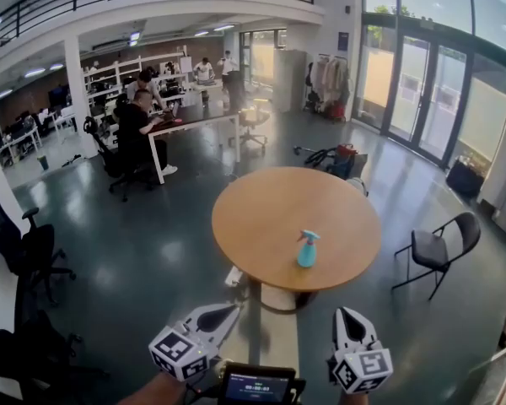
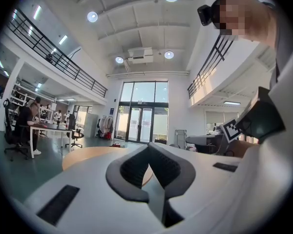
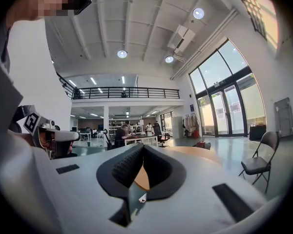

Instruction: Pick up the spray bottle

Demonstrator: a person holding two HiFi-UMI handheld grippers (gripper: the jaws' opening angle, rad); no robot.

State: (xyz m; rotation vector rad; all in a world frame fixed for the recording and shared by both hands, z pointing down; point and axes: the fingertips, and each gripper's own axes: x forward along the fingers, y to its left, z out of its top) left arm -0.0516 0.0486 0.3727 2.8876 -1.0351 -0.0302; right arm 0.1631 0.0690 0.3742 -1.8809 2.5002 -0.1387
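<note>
A teal spray bottle (image 1: 307,249) stands upright near the front edge of the round wooden table (image 1: 270,213). My left gripper (image 1: 232,310) and right gripper (image 1: 341,313) are at the bottom of the head view, short of the table and apart from the bottle, both pointing toward it. Both are shut with nothing between the jaws. In the left gripper view the closed jaws (image 2: 148,148) cover most of the table (image 2: 83,155). The right gripper view is similar: closed jaws (image 3: 143,147) in front of the table (image 3: 198,153). The bottle is hidden in both gripper views.
A black folding chair (image 1: 439,248) stands right of the table. Black office chairs (image 1: 34,256) line the left side. Seated people work at a white desk (image 1: 196,123) behind, and bags (image 1: 337,159) lie on the floor past the table. A small screen (image 1: 257,386) sits between my grippers.
</note>
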